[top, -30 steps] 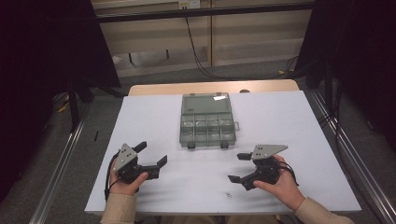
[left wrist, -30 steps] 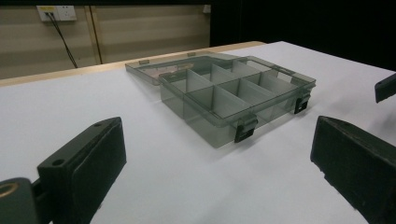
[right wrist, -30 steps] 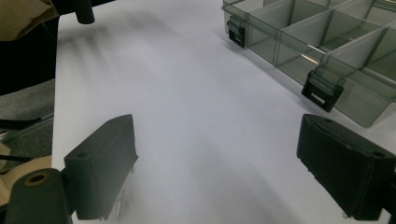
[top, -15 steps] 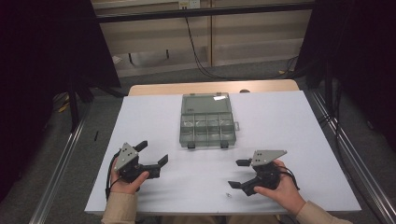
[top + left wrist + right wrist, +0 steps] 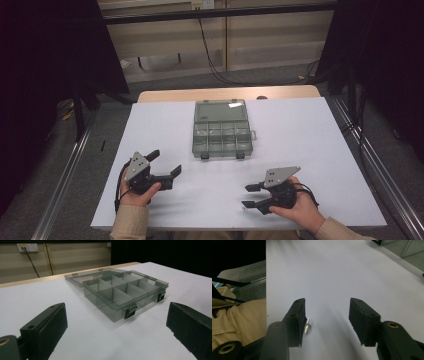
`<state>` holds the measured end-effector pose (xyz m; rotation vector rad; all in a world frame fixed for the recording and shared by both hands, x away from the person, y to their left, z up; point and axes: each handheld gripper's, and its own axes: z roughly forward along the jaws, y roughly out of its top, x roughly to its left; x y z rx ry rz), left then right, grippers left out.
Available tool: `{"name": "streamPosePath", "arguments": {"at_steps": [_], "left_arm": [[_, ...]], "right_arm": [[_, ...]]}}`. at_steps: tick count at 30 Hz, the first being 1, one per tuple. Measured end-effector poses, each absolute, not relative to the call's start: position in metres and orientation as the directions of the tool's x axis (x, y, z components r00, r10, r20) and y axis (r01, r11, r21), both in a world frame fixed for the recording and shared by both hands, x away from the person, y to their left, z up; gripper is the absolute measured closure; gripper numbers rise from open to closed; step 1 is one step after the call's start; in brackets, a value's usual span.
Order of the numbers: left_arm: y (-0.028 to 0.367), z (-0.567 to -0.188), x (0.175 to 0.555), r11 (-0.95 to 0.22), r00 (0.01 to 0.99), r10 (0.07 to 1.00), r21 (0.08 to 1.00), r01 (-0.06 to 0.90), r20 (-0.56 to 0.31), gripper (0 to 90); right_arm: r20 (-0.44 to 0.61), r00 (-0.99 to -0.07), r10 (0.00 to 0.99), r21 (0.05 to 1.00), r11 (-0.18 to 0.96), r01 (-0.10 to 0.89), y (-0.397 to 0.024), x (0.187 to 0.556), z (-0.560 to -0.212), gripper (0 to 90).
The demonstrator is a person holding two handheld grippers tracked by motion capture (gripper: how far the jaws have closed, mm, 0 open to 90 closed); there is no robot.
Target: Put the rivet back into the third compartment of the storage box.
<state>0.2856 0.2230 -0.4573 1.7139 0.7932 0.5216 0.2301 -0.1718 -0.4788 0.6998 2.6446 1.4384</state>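
A white-topped bench (image 5: 300, 130) was pictured in a dim room, a clear compartment box (image 5: 221, 131) lying open at its middle. The left tongs (image 5: 165, 164) were held released, well short of the box. The right tongs (image 5: 327, 315) had just been closing, not yet clenched, one jaw beside a small metal pin (image 5: 307, 325) near the bench's front edge.
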Motion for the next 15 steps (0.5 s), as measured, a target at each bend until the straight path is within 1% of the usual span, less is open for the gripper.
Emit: {"name": "streamPosePath", "arguments": {"at_steps": [2, 5, 10, 15], "left_arm": [[0.2231, -0.4575, 0.2856, -0.156, 0.676, 0.735, 0.958, 0.242, -0.051, 3.2], [0.223, -0.4573, 0.2852, -0.151, 0.674, 0.737, 0.958, 0.244, -0.056, 3.2], [0.2232, -0.457, 0.2857, -0.16, 0.678, 0.734, 0.958, 0.239, -0.047, 3.2], [0.2235, -0.4572, 0.2858, -0.149, 0.674, 0.736, 0.959, 0.242, -0.056, 3.2]], "right_arm": [[0.169, -0.9, 0.402, 0.801, 0.476, 0.363, -0.1699, 0.2297, -0.4795, 53.5], [0.179, -0.907, 0.381, 0.8, 0.481, 0.36, -0.1686, 0.2291, -0.4794, 58.8], [0.193, -0.918, 0.346, 0.788, 0.503, 0.355, -0.1661, 0.2275, -0.4798, 64.4], [0.194, -0.919, 0.342, 0.773, 0.523, 0.358, -0.1645, 0.2271, -0.4824, 71.1]]}}
